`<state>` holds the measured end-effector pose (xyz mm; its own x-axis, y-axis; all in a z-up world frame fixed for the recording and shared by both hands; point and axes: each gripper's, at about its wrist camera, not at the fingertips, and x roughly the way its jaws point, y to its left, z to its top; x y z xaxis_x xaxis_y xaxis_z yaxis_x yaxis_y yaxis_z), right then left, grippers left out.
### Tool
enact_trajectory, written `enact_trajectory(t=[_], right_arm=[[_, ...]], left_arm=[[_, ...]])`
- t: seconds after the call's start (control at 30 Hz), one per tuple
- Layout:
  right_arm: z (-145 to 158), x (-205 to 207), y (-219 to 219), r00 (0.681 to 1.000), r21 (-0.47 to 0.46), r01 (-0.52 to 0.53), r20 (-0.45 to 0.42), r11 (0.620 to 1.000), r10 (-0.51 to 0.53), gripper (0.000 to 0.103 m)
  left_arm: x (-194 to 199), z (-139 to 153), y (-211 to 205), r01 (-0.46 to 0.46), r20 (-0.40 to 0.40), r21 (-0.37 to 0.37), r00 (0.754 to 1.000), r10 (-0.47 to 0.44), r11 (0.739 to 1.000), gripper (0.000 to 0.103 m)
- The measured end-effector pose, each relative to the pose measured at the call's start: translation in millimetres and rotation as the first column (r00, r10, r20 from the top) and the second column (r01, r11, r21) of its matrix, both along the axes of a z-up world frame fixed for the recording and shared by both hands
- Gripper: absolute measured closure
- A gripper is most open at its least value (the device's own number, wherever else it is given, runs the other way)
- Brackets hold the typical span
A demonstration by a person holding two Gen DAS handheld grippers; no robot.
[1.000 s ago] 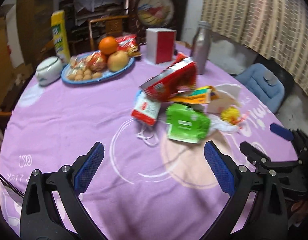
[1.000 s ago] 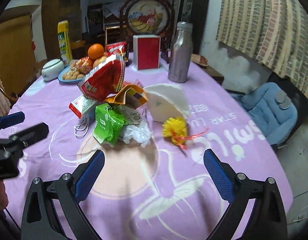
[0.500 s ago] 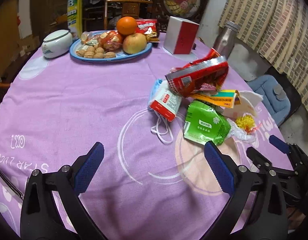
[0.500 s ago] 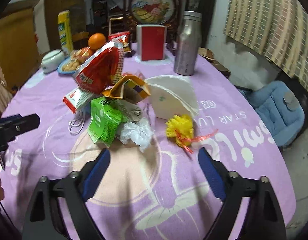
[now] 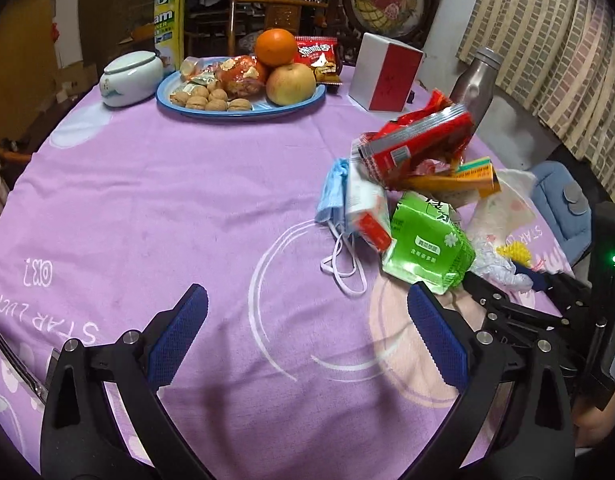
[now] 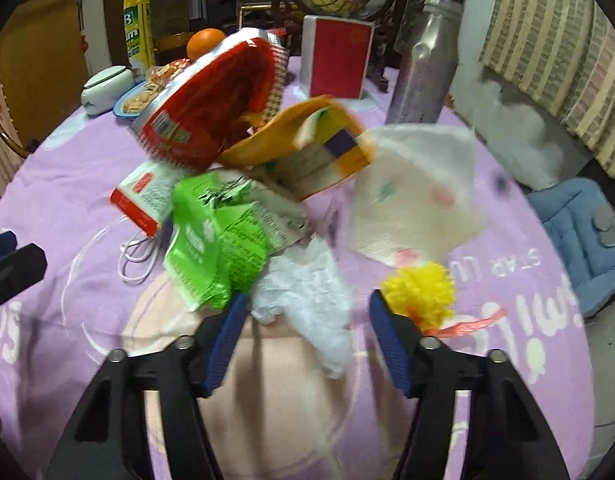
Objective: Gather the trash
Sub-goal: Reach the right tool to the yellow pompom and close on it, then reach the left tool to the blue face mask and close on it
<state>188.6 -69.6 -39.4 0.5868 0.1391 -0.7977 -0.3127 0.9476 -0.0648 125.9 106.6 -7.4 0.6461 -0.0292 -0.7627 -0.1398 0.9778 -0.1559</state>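
A pile of trash lies on the purple tablecloth (image 5: 187, 208): a red snack bag (image 6: 219, 108), an orange-yellow wrapper (image 6: 319, 152), a green packet (image 6: 215, 248), a red-and-white box (image 5: 367, 208), a blue face mask (image 5: 333, 192), a white napkin (image 6: 419, 196), crumpled clear plastic (image 6: 307, 292) and a yellow pompom (image 6: 423, 296). My right gripper (image 6: 305, 340) is open, its fingers on either side of the clear plastic. My left gripper (image 5: 307, 332) is open and empty over bare cloth, left of the pile.
A blue plate (image 5: 235, 108) with an orange, an apple and nuts stands at the back, with a white lidded jar (image 5: 129, 78), a yellow box (image 5: 169, 12), a red-and-white box (image 5: 385, 72) and a metal bottle (image 6: 427, 64). A blue cushioned chair (image 6: 583, 232) is off the right edge.
My right gripper has moved forward to the pile and narrowed around the clear plastic. My left gripper has shifted so the pile sits further right in its view.
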Motion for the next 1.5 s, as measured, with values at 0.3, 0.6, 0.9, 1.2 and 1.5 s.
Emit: enact_trajectory(t=[0.3,0.6,0.9,1.2,1.5], right_arm=[[-1.6,-10.9,-12.4,0.997,0.149,0.022,-0.075,0.989,-0.011,0.098],[23.9,-55.0,-50.8,0.999,0.213,0.049,0.001,0.976,-0.05,0.099],[25.9,-58.1,-45.8,0.993,0.099,0.042,0.105,0.994,-0.052,0.04],[9.2,12.7,-60.0,0.969,0.071,0.24,0.044,0.968,-0.244,0.038],[-6.7,32.7,-64.1,0.955,0.044,0.296,-0.019,0.954,-0.296,0.072]], left_arm=[[-1.4,-2.2,-6.8,0.037,-0.012,-0.01,0.999,-0.037,0.999,0.007],[0.0,-6.9,-12.9,0.045,-0.022,0.012,0.999,-0.045,0.999,0.007],[9.2,-21.6,-6.0,0.021,-0.073,0.017,0.997,-0.02,1.0,0.007],[12.0,-27.1,-4.1,0.028,-0.104,-0.003,0.994,-0.028,1.0,0.007],[11.3,-26.6,-4.4,0.028,-0.096,-0.001,0.995,-0.028,1.0,0.007]])
